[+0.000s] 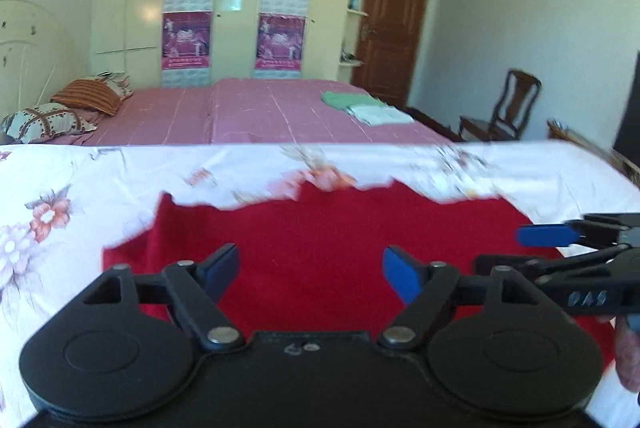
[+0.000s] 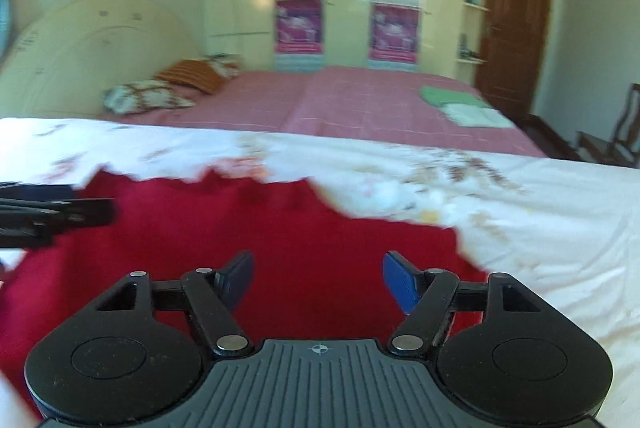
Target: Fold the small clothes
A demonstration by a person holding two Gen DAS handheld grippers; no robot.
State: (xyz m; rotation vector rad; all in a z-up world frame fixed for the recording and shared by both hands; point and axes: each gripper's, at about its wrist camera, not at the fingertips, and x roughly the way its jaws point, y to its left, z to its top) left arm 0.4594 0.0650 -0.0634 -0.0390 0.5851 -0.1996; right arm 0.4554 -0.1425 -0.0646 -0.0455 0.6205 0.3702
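Observation:
A red garment lies spread flat on a white floral sheet; it also shows in the right wrist view. My left gripper is open and empty, low over the garment's near part. My right gripper is open and empty over the garment's near right part. The right gripper enters the left wrist view from the right, and the left gripper enters the right wrist view from the left. The garment's near edge is hidden under the gripper bodies.
Beyond the white sheet is a pink bed with pillows at its left and folded green and white clothes at its right. A wardrobe, a brown door and a wooden chair stand behind.

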